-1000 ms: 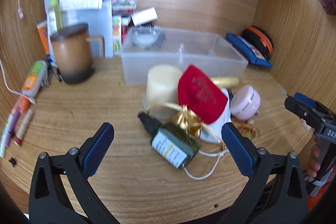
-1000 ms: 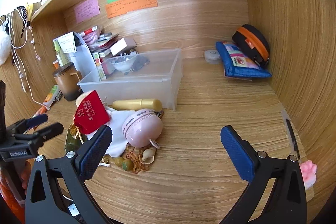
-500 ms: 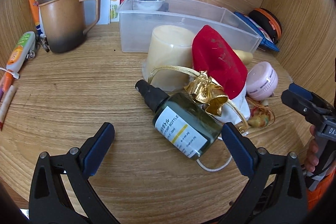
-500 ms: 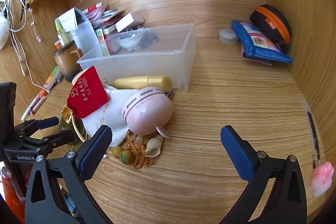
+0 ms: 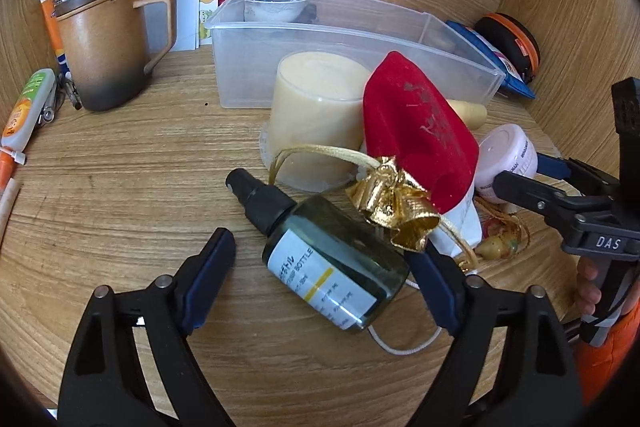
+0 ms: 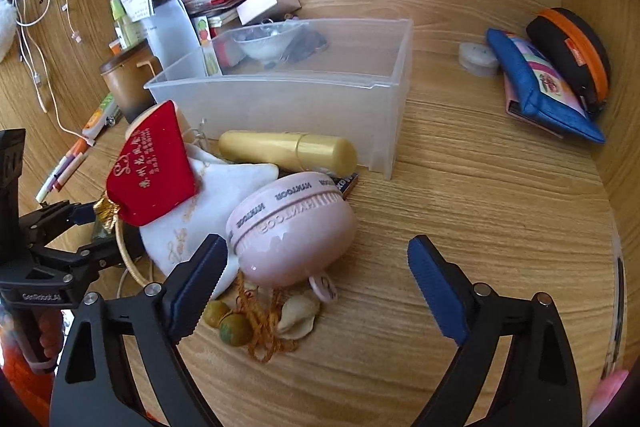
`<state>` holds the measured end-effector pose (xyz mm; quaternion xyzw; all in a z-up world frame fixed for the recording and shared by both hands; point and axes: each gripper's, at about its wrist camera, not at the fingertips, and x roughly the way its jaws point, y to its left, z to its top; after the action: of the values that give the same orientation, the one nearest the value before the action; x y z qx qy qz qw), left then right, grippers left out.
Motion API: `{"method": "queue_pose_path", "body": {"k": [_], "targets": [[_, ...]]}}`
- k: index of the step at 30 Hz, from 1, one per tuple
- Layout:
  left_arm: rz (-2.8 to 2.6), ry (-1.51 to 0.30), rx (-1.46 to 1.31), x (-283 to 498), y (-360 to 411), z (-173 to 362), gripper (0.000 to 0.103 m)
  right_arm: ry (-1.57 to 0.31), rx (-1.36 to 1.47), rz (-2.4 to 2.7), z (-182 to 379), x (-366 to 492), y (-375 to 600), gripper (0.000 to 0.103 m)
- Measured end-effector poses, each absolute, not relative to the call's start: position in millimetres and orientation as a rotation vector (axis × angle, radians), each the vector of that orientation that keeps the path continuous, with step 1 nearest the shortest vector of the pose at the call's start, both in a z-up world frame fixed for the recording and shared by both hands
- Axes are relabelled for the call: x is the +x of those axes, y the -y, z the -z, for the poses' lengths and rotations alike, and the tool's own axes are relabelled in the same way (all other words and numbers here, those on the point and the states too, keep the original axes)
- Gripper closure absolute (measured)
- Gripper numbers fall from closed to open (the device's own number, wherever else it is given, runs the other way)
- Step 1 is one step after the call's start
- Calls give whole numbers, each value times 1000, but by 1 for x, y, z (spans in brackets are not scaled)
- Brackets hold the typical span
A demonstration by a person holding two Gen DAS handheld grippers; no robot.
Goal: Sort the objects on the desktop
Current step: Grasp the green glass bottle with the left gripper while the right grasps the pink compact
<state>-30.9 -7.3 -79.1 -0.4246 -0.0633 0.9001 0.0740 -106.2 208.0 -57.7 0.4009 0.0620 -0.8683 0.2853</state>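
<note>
A dark green pump bottle [image 5: 328, 259] lies on its side on the wooden desk, between the open fingers of my left gripper [image 5: 324, 283]. Behind it are a cream candle [image 5: 316, 115], a red pouch [image 5: 420, 135] with a gold bell [image 5: 396, 207], and a pink round case [image 5: 506, 159]. My right gripper [image 6: 316, 283] is open, its left finger beside the pink case [image 6: 292, 227]. A clear plastic bin [image 6: 304, 95] stands behind the pile. A yellow tube [image 6: 288, 149] lies against the bin.
A brown mug [image 5: 104, 43] stands at the left, with pens and a tube [image 5: 24, 111] at the left wall. A blue pouch [image 6: 544, 87] and a black-orange case [image 6: 572, 47] lie at the right wall. Beads and shells [image 6: 264, 323] lie before the pink case.
My left gripper has moved forward and down, so the green bottle now lies between its fingers. My right gripper has moved closer to the pink case.
</note>
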Motion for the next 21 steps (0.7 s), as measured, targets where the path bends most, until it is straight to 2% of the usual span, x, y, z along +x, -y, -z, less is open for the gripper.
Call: {"method": "queue_pose_path", "body": {"k": [3, 5, 11, 21], "targets": [[-2690, 184, -1266, -33, 6, 78, 28, -173, 1083, 2304, 60, -111, -204, 16], [-2680, 178, -1261, -34, 5, 77, 38, -181, 1088, 2289, 62, -113, -201, 23], [-2679, 161, -1254, -35, 1, 77, 40, -185, 1084, 2269, 64, -118, -193, 42], [-2739, 134, -1184, -22, 7, 59, 40, -161, 1056, 2290, 57, -111, -200, 43]]}}
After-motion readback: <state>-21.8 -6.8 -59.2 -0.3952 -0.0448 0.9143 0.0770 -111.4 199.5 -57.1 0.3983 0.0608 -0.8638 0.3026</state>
